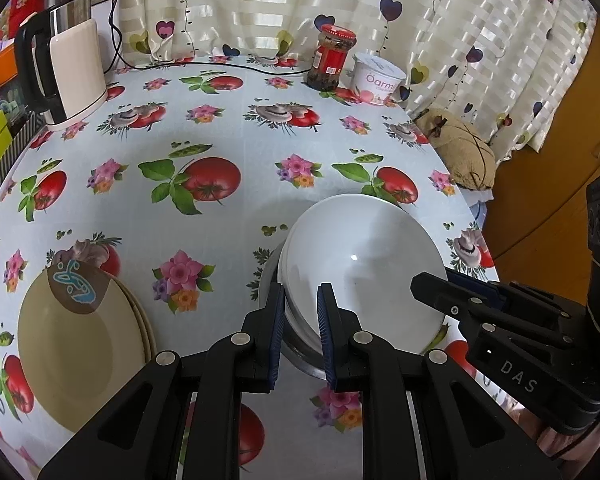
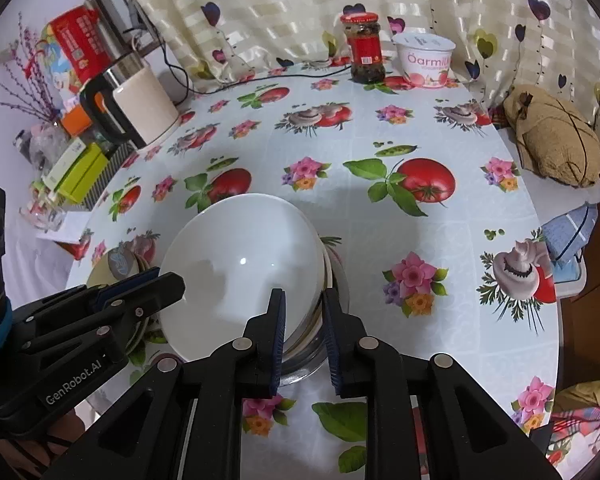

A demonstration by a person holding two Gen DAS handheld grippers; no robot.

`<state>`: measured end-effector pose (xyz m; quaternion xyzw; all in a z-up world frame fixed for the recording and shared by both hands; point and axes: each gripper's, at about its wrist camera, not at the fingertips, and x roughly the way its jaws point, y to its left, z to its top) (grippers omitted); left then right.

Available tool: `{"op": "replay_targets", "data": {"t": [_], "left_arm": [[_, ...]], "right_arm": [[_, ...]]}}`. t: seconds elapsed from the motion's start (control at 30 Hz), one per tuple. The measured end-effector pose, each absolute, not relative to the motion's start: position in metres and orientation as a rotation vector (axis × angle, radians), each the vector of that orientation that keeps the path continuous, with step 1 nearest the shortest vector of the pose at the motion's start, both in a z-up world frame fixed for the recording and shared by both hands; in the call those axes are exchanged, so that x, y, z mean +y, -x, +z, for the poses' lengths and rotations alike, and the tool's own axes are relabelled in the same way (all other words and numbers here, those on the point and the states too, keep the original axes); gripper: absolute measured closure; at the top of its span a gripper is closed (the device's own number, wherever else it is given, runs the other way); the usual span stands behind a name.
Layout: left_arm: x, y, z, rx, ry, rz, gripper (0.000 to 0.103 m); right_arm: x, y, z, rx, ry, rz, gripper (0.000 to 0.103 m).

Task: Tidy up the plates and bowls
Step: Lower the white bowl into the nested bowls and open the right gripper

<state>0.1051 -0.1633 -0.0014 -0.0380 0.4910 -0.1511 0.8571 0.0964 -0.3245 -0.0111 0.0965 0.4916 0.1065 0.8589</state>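
Observation:
A white bowl sits nested on top of other white bowls and a metal bowl on the table. My left gripper straddles its left rim, one finger inside and one outside, closed on the stack's rims. My right gripper straddles the right rim of the same white bowl the same way; its fingers also show in the left wrist view. A stack of beige plates with a blue-patterned patch lies at the left, partly hidden behind my left gripper in the right wrist view.
The round table has a fruit-and-flower cloth. At the back stand a cream kettle, a red-lidded jar and a yoghurt tub. A brown cushion lies past the right table edge. Boxes crowd the left edge.

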Motion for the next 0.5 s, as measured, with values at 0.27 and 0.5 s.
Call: {"op": "replay_targets", "data": {"t": [0.27,0.5], "left_arm": [[-0.1631,-0.1052,-0.0027,1.033,0.080,-0.322,0.086],[-0.1625,-0.1047,0.0009,1.013,0.084,-0.328,0.086]], "right_arm": [[-0.3243,-0.0974,-0.0133,1.039,-0.197,0.221,0.082],[-0.3246,-0.0969,-0.0118,1.031,-0.187,0.219,0.076]]}}
